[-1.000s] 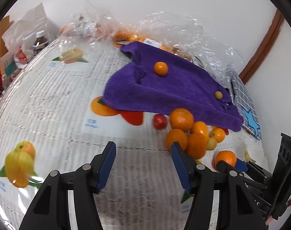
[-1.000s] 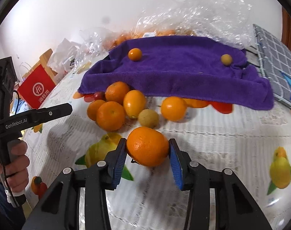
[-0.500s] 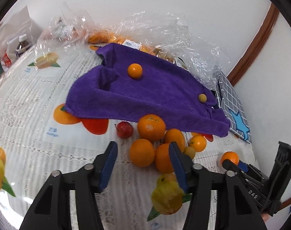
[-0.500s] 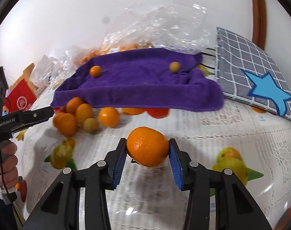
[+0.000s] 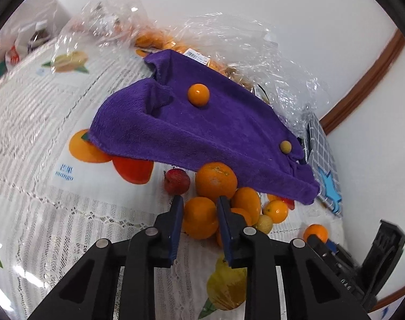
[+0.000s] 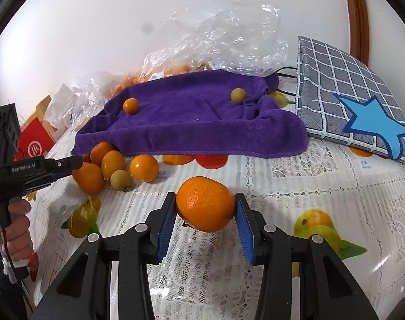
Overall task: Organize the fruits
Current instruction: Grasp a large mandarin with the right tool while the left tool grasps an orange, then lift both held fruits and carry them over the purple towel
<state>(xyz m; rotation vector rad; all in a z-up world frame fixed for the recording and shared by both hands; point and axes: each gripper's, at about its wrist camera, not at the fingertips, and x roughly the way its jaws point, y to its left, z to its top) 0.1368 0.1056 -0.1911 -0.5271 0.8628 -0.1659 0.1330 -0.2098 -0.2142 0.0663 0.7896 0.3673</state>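
Left gripper (image 5: pixel 197 214): jaws have just been closing and now clamp a round orange mandarin (image 5: pixel 199 217) at the near edge of the fruit cluster, low centre of the left wrist view, resting on the lace-covered desk (image 5: pixel 42 213). Neighbouring fruit touch it behind and to its right, so a clean lift looks to be straight up and back.

Right gripper (image 6: pixel 205 209): clamped on a larger dimpled orange (image 6: pixel 205 204), centre frame, apparently clear of the desk. The purple terry towel (image 6: pixel 191 122) lies beyond both, in the upper middle.

Bagged oranges (image 5: pixel 159 41) behind crinkled plastic
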